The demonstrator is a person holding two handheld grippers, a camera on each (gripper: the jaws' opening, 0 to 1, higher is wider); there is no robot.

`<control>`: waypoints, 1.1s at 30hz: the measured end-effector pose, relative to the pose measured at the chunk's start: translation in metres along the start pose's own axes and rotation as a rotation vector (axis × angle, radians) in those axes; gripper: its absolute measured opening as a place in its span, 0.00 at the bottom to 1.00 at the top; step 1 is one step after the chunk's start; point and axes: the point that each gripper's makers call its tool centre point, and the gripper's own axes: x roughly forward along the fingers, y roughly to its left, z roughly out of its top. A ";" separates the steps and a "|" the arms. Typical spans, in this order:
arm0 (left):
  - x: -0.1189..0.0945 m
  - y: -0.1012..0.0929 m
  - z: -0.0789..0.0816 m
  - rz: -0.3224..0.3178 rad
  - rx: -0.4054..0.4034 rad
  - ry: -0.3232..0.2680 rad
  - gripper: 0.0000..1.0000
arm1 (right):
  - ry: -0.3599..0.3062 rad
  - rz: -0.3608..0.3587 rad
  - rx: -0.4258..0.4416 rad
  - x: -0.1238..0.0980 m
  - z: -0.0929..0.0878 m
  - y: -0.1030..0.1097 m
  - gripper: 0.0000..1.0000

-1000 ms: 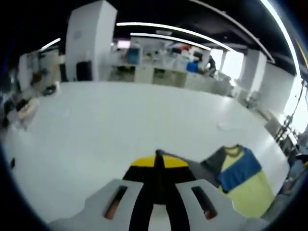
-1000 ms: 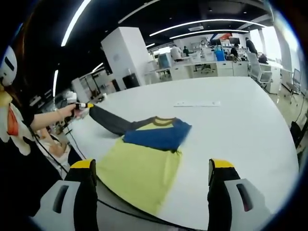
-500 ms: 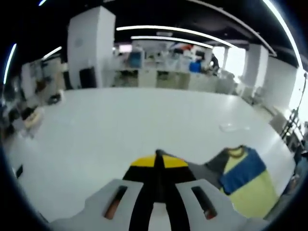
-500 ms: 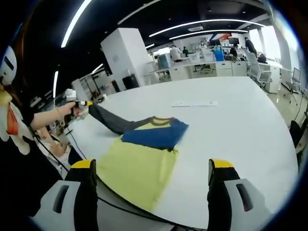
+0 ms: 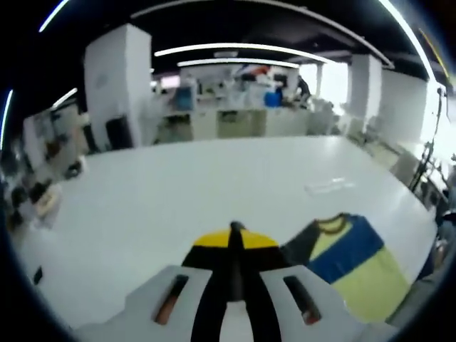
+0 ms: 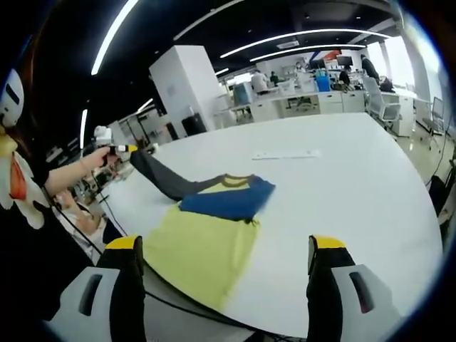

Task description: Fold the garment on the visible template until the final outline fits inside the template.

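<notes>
A garment (image 6: 214, 228) with a yellow body, a blue chest band and a dark grey sleeve (image 6: 160, 179) lies near the front edge of the white table (image 6: 349, 178). My left gripper (image 6: 120, 149) is shut on the sleeve's end and holds it stretched out to the left, raised off the table. In the left gripper view the shut yellow-tipped left gripper (image 5: 234, 237) pinches dark cloth, and the garment (image 5: 349, 267) trails off to the right. My right gripper (image 6: 226, 246) hovers open in front of the garment's hem, touching nothing.
A pale flat strip (image 6: 285, 154) lies on the table beyond the garment, also seen as the strip (image 5: 326, 186). A person's arm (image 6: 68, 173) reaches in from the left. Desks, chairs and a white pillar (image 6: 184, 85) stand behind the table.
The left gripper has lifted the sleeve end a little higher and kept it taut. The garment has slid slightly leftward on the table. The right gripper stays open.
</notes>
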 end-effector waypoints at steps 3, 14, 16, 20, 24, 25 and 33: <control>-0.009 -0.032 0.014 -0.013 0.015 -0.011 0.00 | -0.006 -0.001 0.004 -0.003 -0.002 -0.003 0.95; -0.018 -0.107 0.044 -0.116 0.033 -0.030 0.00 | -0.027 0.002 0.012 -0.011 -0.003 -0.007 0.95; -0.020 -0.122 0.049 -0.138 0.037 -0.033 0.00 | -0.031 0.003 0.011 -0.012 -0.003 -0.008 0.95; -0.023 -0.146 0.055 -0.175 0.045 -0.035 0.00 | -0.035 0.005 0.011 -0.013 -0.002 -0.009 0.95; -0.023 -0.171 0.060 -0.214 0.052 -0.037 0.00 | -0.037 0.005 0.014 -0.014 -0.003 -0.010 0.95; -0.023 -0.175 0.061 -0.220 0.051 -0.038 0.00 | -0.037 0.004 0.015 -0.014 -0.003 -0.010 0.95; -0.007 -0.208 0.064 -0.295 0.039 -0.030 0.00 | -0.039 0.000 0.020 -0.017 -0.006 -0.013 0.95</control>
